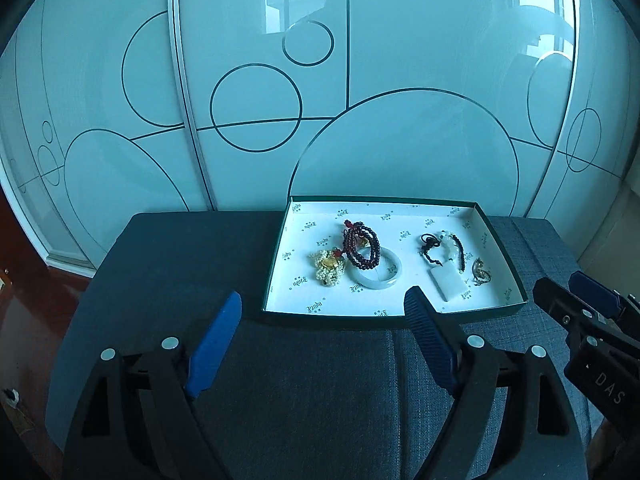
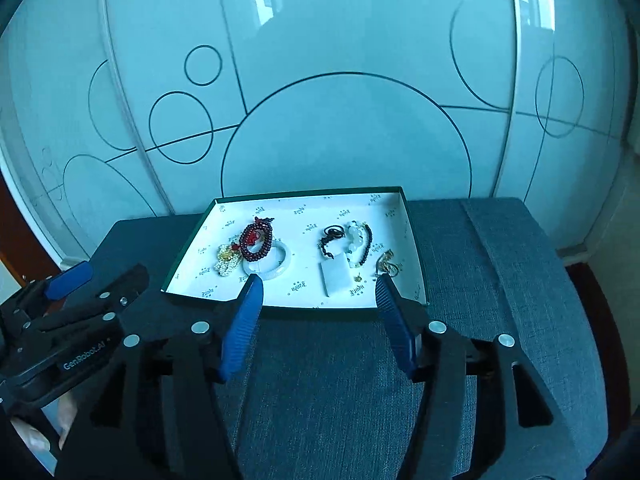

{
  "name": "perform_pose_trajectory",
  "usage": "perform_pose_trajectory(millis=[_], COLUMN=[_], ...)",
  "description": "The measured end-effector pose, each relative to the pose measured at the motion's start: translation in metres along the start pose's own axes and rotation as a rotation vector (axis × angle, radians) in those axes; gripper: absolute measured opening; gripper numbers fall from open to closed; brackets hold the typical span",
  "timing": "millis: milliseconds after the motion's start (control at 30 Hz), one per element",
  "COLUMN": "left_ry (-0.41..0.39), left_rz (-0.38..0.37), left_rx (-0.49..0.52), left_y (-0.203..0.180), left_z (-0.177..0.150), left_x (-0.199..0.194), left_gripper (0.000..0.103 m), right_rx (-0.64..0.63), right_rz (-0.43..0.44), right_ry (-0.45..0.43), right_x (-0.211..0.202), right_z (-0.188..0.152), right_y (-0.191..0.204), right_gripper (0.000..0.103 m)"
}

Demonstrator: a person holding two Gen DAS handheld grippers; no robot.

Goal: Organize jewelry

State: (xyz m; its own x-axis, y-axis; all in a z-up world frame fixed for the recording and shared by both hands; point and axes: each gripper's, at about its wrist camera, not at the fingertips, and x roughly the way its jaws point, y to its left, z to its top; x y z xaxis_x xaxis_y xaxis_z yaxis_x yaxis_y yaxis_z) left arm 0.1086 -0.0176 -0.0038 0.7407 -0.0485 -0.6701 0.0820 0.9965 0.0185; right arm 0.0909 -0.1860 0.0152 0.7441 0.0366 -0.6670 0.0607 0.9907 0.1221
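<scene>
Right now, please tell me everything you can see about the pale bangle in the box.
The pale bangle is a smooth, whitish-green closed ring that looks like jade. It lies flat on the printed white floor of the green-edged box, in its left half. The dark red bead string overlaps its far side. Neither gripper touches it.

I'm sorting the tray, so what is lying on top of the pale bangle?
The dark red bead bracelet lies coiled over the far left edge of the pale bangle. The part of the bangle beneath the beads is covered.
</scene>
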Motion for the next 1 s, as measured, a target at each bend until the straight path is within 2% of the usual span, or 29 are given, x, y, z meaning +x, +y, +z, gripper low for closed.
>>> perform_pose_trajectory(millis=[200,500,1000], left_ry=[0.029,0.023,0.018], left_rz=[-0.012,-0.005,-0.002], left_rx=[0.0,0.001,-0.007], left_y=[-0.0016,-0.0025,0.0], left_z=[-0.0044,-0.0048,-0.0028], left_x=[0.0073,0.0061,0.0055], left_gripper=[0.082,0.083,0.083], right_rx=[-0.007,0.004,0.004], right_rz=[0.007,0.001,-0.001], right_ry=[0.006,0.012,0.003], right_x=[0.0028,0.0068,0.0054], right_z=[-0.0016,-0.0049,-0.0037], right_y=[0.0043,0.0009,-0.0015], right_gripper=[0.061,0.078,0.081])
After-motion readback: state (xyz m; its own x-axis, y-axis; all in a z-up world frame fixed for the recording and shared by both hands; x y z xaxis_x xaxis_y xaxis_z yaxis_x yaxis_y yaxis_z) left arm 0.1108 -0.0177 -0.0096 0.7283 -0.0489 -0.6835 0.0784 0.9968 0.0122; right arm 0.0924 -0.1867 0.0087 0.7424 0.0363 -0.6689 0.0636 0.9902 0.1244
